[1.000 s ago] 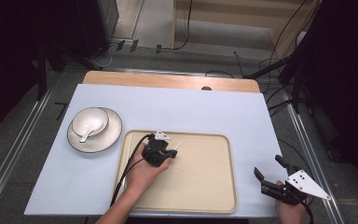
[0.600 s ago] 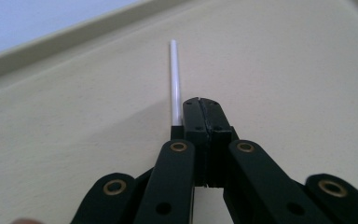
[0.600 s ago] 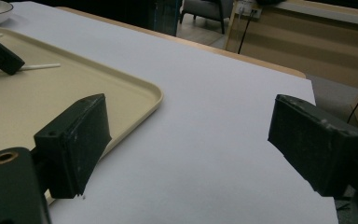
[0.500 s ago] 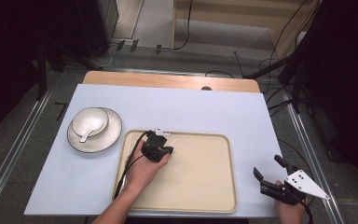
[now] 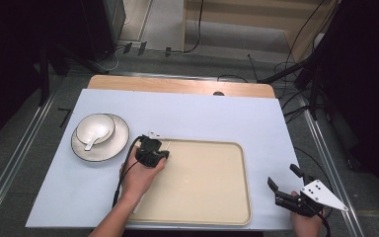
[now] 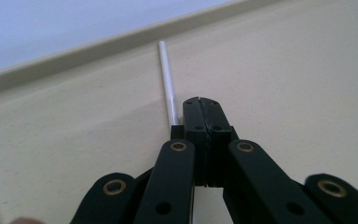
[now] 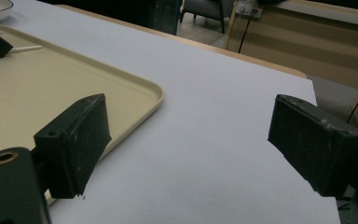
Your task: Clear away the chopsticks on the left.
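Chopsticks seem to be the matter in hand: a thin white stick lies on the beige tray near its far-left corner, running toward the tray's far rim. In the left gripper view the left gripper has its two black jaws pressed flat together, and the stick passes along their left side and under the linkage rather than between the pads, so the claw is clenched on nothing I can see. Whether the stick touches the jaw's side I cannot tell. Another pale sliver shows at the left edge of that view, too little of it to name.

From the high view the left hand reaches in over the tray's left rim, holding that gripper tilted down at the corner. I judge the closed jaws are being used as a blunt tip, to nudge or line up the stick against the flat tray floor, where it cannot roll away.

Left of the tray, well apart from it, a white bowl with a white spoon in it sits on a dark-rimmed plate.

At the near right, off the tray, the right gripper hovers over the pale blue table cover with its jaws spread wide and nothing between them, released, probably parked out of the way while the left one works.
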